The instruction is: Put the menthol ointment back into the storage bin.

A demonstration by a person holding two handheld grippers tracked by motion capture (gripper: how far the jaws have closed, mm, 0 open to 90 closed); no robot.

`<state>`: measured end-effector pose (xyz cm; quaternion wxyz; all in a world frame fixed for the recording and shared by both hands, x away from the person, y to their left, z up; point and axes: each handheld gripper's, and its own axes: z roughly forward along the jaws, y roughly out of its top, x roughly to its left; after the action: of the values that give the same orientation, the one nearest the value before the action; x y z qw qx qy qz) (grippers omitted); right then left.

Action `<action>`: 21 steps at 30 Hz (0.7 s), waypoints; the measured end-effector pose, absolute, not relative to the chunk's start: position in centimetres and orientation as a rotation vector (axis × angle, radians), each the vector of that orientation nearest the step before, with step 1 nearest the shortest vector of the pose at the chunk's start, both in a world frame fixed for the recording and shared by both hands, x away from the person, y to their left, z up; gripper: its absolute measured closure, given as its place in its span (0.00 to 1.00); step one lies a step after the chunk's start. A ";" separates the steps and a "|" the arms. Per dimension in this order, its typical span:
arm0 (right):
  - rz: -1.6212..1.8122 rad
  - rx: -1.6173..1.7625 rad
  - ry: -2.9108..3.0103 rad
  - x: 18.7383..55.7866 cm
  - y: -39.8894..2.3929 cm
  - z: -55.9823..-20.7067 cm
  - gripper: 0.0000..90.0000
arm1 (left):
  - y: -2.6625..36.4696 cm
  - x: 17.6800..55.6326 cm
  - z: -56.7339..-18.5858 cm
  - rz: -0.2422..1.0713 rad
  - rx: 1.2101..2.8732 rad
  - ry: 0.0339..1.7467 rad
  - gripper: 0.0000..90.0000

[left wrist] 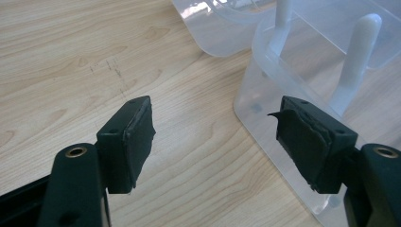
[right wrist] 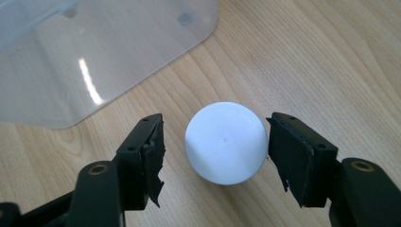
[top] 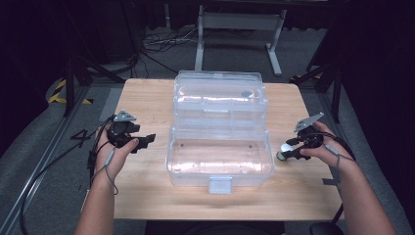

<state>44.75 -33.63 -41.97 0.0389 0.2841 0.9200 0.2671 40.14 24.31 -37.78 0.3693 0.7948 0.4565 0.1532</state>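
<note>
A clear plastic box [top: 220, 156] stands in the middle of the wooden table [top: 147, 98], its lid [top: 220, 95] swung back and open. My left gripper [top: 149, 139] hovers just left of the box with its jaws open and nothing between them; in the left gripper view [left wrist: 215, 137] the box's corner [left wrist: 265, 123] and white lid arm [left wrist: 354, 61] lie close ahead. A white ball [right wrist: 224, 142] rests on the table right of the box [right wrist: 94, 56]. My right gripper [right wrist: 215, 151] is open around the ball [top: 285, 147], the right jaw nearly touching it.
The box's front latch [top: 220, 184] points toward the table's near edge. Bare wood lies on both sides of the box. Beyond the table are a metal stand [top: 235, 29] and loose cables [top: 161, 41] on the grey floor.
</note>
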 end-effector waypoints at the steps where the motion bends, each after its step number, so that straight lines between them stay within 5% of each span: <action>1: 0.814 0.867 2.824 44.8 -33.6 -42.0 0.42 | 24.3 40.1 -37.8 0.393 2.040 1.172 0.32; 21: 0.705 0.790 2.833 44.9 -33.1 -42.7 0.56 | 24.3 40.1 -37.9 0.385 2.045 1.174 0.32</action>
<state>44.91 -33.14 -42.67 0.0587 0.2608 0.9350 0.2328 40.15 24.28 -37.88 0.3674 0.7960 0.4572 0.1497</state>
